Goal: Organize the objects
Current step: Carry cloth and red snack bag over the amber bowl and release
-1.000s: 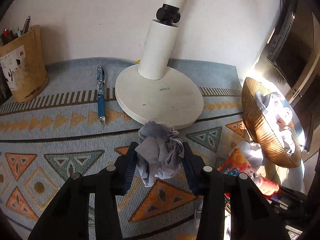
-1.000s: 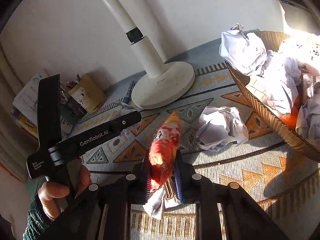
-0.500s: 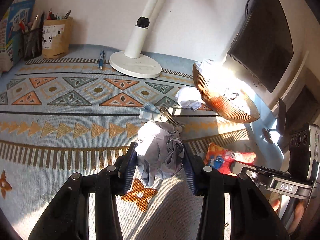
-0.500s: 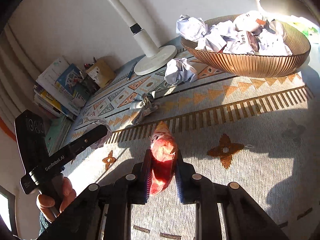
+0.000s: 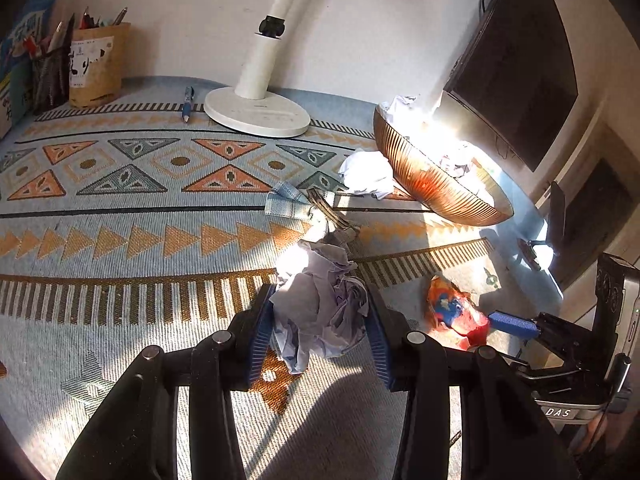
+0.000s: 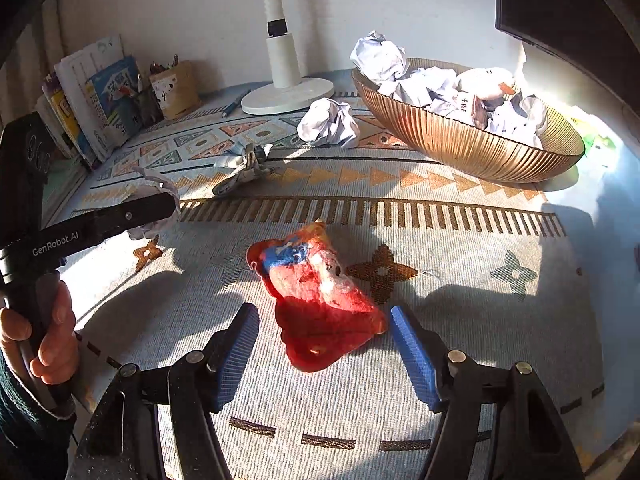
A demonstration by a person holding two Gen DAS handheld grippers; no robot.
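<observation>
Left of the bowl [image 5: 436, 188], the left tool [image 5: 320, 332] is pinching a paper wad [image 5: 320, 312], both blue pads pressing into its sides so it is hanging clear above the desk's woven mat [image 5: 120, 208], carried rather than dragged. Nearer the bowl, on the mat just short of its rim, another wad [image 6: 330, 122] and a folded wrapper [image 6: 244, 164] are lying loose, seemingly waiting their turn. In front of the bowl, the right tool [image 6: 324, 356] is standing spread, its jaws having just been opening; the red pouch [image 6: 316, 304] is lying flat on the mat between the pads, touching neither, apparently being set down apart from the paper rubbish filling the bowl.
</observation>
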